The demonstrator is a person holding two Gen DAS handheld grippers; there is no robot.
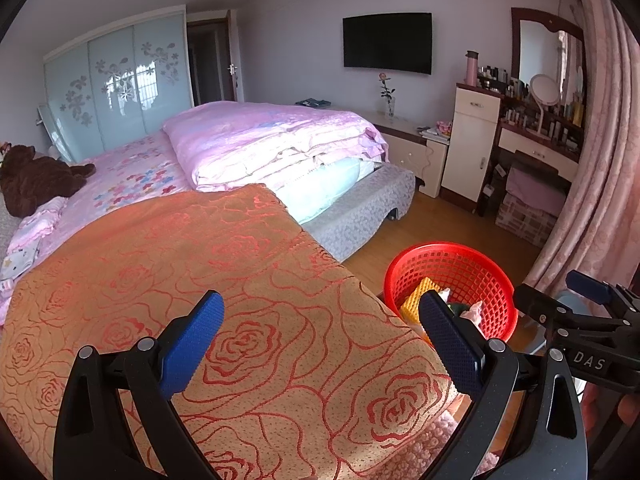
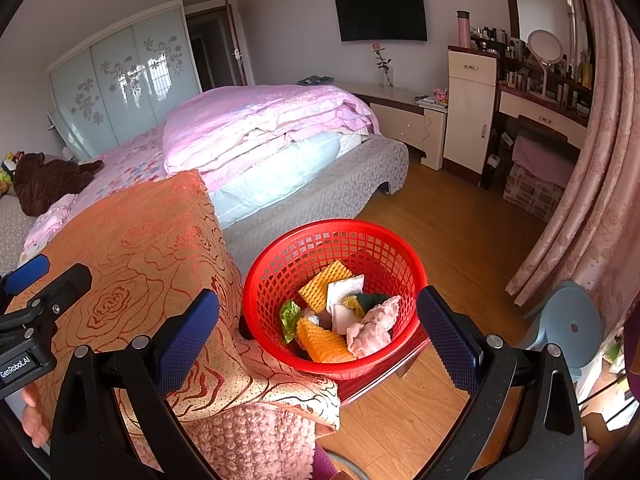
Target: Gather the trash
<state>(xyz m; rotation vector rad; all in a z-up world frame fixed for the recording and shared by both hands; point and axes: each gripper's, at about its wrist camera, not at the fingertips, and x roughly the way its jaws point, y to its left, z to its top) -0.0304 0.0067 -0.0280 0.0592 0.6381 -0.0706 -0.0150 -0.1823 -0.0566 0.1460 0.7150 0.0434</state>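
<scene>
Both tools are spread wide and hold nothing: the left tool [image 1: 320,344] hovers over the rose-patterned cloth [image 1: 224,300], the right tool [image 2: 320,336] over the red basket [image 2: 280,264]. The basket stands upright, mouth up, at the right tool's 12 o'clock, holding yellow foam netting [image 2: 322,282], white paper [image 2: 344,286] and a pink wad [image 2: 374,326]. Collection looks nearly done; the next move calls for spotting any remaining trash.
</scene>
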